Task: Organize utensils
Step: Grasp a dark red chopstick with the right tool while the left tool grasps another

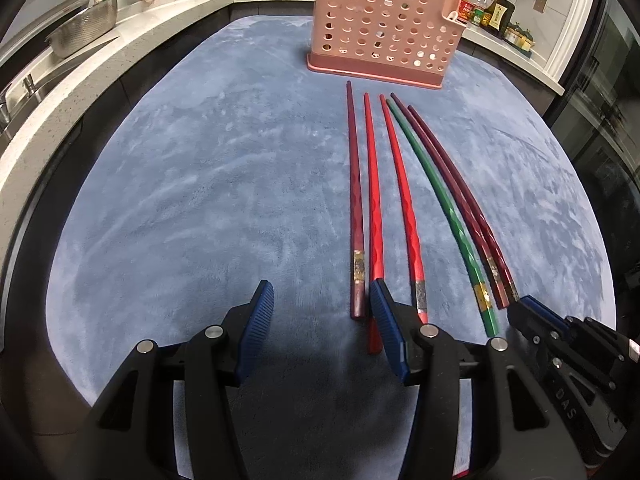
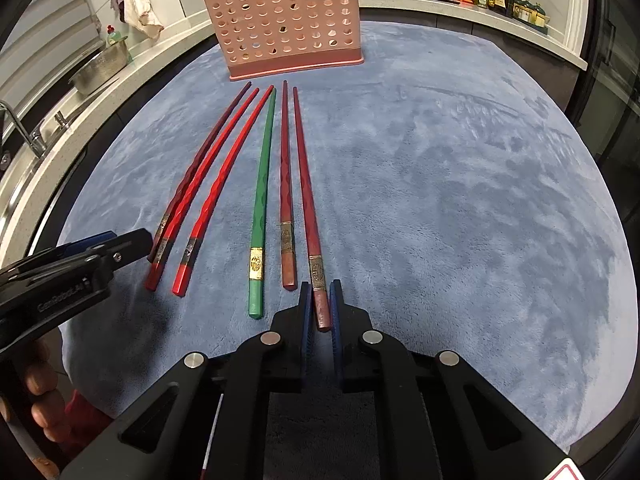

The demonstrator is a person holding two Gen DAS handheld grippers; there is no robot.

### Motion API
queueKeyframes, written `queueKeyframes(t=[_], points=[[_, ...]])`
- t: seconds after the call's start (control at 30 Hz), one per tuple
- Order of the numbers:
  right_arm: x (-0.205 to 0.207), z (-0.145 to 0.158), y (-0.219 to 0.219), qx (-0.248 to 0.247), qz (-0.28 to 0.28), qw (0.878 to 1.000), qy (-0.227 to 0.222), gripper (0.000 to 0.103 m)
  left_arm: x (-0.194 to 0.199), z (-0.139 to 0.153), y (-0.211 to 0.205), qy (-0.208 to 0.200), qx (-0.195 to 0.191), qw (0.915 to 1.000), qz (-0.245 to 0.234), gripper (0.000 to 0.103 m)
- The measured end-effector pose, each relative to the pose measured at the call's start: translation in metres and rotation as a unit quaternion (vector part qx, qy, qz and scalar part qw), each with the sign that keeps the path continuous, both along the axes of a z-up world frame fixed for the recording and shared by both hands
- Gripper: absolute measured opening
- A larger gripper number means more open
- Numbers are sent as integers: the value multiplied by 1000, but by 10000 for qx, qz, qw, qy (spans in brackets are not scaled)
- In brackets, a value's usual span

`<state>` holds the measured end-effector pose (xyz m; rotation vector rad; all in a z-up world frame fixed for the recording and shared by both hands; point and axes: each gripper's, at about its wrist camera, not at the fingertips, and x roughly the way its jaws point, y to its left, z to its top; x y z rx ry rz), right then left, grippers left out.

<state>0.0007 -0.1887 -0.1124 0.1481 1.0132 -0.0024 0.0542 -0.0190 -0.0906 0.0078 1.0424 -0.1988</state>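
**Right tongs clamping the outermost chopstick**

Both tongs are angling steeply down at the blue-covered worktop (image 2: 460, 184). The right tongs (image 2: 321, 308) are pinching the dark red chopstick (image 2: 306, 184) at its butt end. The left tongs (image 1: 320, 300) are hanging half open, empty. Only the right view is showing fingers (image 2: 38, 384) wrapping the left handle; the pink holder (image 1: 380, 28) is standing beyond.

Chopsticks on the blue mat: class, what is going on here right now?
A person holds a hand-held gripper in each hand. The right hand-held gripper is shut on the end of the rightmost dark red chopstick. The left hand-held gripper is open beside the leftmost chopsticks, gripping nothing. Six chopsticks lie before the pink holder.
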Motion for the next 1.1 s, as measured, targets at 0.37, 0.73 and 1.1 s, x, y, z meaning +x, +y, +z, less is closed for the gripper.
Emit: queueKeyframes(t=[0.37, 0.73, 1.1], points=[[1, -1, -1, 73, -33, 10000, 14, 9, 12, -11, -4, 33, 64, 10000, 64, 47], [0, 0, -2, 110, -16, 9999, 14, 8, 7, -7, -3, -27, -12, 9999, -110, 9], [-11, 27, 1, 182, 2, 9997, -166, 7, -3, 21, 3, -147, -63, 9998, -79, 7]])
